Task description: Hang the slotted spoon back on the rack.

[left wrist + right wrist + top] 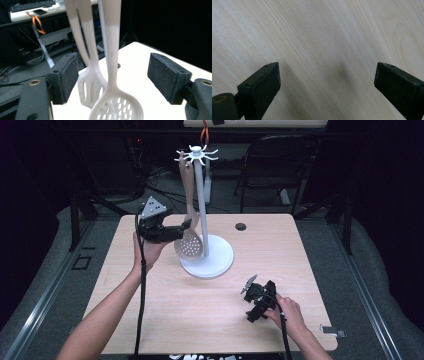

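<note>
High view shows left gripper point(186, 227) open around the skimmer point(189, 245) at the stand's point(206, 256) nine o'clock, probably ungrasped yet; right gripper point(256, 312) rests open.

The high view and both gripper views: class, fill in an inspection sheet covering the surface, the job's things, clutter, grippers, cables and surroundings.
Surface: light wooden table, with a dark round hole near its far edge.
Job's things: white utensil stand with round base; beige perforated plastic skimmer and beige slotted plastic spatula hang from its top hooks.
Clutter: nothing seen.
Grippers: left gripper open, fingers either side of the hanging utensils, not touching; right gripper open, low over bare wood.
Cables: black cable trails from the left gripper; another from the right.
Surroundings: dark room, black folding chair, floor wiring, grey mat.
</note>
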Demonstrator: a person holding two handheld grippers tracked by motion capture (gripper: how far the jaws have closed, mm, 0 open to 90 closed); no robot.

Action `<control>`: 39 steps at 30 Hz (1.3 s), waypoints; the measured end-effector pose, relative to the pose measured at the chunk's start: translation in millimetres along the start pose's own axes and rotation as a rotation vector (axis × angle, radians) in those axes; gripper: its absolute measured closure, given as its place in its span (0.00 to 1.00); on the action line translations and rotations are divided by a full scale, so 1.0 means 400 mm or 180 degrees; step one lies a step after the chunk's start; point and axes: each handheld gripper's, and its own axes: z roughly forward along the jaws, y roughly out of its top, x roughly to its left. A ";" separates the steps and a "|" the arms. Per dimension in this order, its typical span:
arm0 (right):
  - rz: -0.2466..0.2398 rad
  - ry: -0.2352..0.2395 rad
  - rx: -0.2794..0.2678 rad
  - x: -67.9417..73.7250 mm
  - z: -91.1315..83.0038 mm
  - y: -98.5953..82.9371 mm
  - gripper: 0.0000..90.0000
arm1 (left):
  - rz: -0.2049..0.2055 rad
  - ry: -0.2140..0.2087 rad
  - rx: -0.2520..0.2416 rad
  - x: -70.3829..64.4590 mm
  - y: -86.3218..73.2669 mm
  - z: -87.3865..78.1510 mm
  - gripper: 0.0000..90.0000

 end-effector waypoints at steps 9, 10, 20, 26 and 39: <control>-0.0006 -0.0052 -0.0002 0.001 -0.007 0.001 0.07 | 0.0005 0.0150 0.0285 0.024 -0.105 -0.071 0.18; 0.0018 -0.0030 -0.0030 0.002 -0.006 0.000 0.07 | -0.0029 0.0159 0.0307 0.027 -0.118 -0.077 0.18; 0.0004 -0.0056 -0.0013 0.002 -0.006 0.001 0.07 | -0.0166 0.0238 0.0615 0.040 -0.231 -0.099 0.17; -0.0009 -0.0063 -0.0011 0.002 -0.008 0.002 0.07 | -0.0275 0.0311 0.0703 0.059 -0.268 -0.115 0.17; -0.0024 -0.0029 -0.0030 0.004 -0.007 0.003 0.07 | -0.0456 0.0309 0.0960 0.063 -0.350 -0.101 0.16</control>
